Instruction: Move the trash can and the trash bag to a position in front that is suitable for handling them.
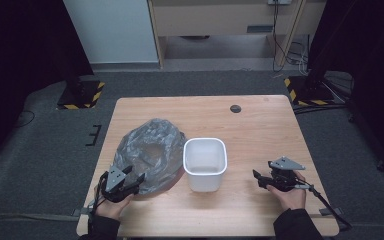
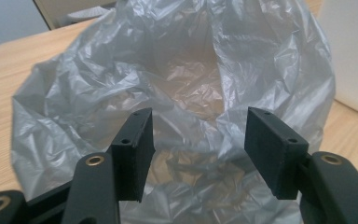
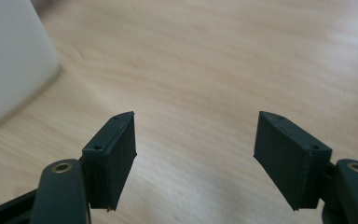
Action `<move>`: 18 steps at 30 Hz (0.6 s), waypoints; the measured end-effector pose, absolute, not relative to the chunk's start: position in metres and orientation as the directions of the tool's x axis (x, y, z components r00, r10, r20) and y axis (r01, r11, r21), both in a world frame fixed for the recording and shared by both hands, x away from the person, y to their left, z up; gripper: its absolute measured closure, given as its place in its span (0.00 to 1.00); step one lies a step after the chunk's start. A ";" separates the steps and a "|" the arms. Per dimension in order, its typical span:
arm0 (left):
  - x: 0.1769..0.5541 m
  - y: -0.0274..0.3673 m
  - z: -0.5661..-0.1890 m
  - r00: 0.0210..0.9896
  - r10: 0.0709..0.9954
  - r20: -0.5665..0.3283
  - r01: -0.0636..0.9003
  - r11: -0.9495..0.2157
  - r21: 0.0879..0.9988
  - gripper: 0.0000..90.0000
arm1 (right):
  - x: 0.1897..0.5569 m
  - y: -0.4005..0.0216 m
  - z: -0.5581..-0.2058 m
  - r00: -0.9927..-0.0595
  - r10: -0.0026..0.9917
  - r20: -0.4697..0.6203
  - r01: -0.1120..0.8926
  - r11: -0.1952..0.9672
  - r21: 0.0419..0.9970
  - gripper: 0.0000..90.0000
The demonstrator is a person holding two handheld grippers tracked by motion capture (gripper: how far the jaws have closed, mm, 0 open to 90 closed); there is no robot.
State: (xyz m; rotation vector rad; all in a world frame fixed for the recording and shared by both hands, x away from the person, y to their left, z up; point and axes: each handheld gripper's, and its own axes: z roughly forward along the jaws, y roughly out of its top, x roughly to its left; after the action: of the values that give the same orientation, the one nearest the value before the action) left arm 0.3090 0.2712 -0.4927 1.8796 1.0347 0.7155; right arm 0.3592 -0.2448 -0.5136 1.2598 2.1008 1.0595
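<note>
Taking the white bin (image 1: 205,163) at the middle of the counter (image 1: 260,125) as the landmark, the left tongs (image 1: 136,181) are seen just left of it and nearer the person, jaws apart and empty, aimed at the near edge of the bag (image 1: 150,152). The bag, grey translucent film, lies crumpled against the bin's left side with its mouth gaping towards the tongs (image 2: 198,140). It is judged very light, limp and slippery, easily torn, and likely to slide rather than lift; a single fold of the near rim would best be pinched. Right of the bin, well apart, the right tongs (image 1: 261,179) are held open over bare wood, nothing between them.
</note>
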 end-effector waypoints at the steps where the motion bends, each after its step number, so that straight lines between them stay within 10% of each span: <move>1: 0.306 0.272 -0.492 0.491 0.868 0.075 0.378 -0.290 0.879 0.46 | 0.360 -0.246 -0.516 -0.466 0.885 -0.012 0.532 0.291 0.795 0.33; 18: 0.293 0.253 -0.477 0.500 0.866 0.003 0.322 -0.189 0.928 0.35 | 0.369 -0.256 -0.534 -0.419 0.908 0.004 0.628 0.287 0.724 0.26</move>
State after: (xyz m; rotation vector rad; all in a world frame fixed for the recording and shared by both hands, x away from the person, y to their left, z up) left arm 0.2930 0.2528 -0.4770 1.7490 1.0076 0.6844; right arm 0.3690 -0.2561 -0.5337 1.3789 2.1515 0.9242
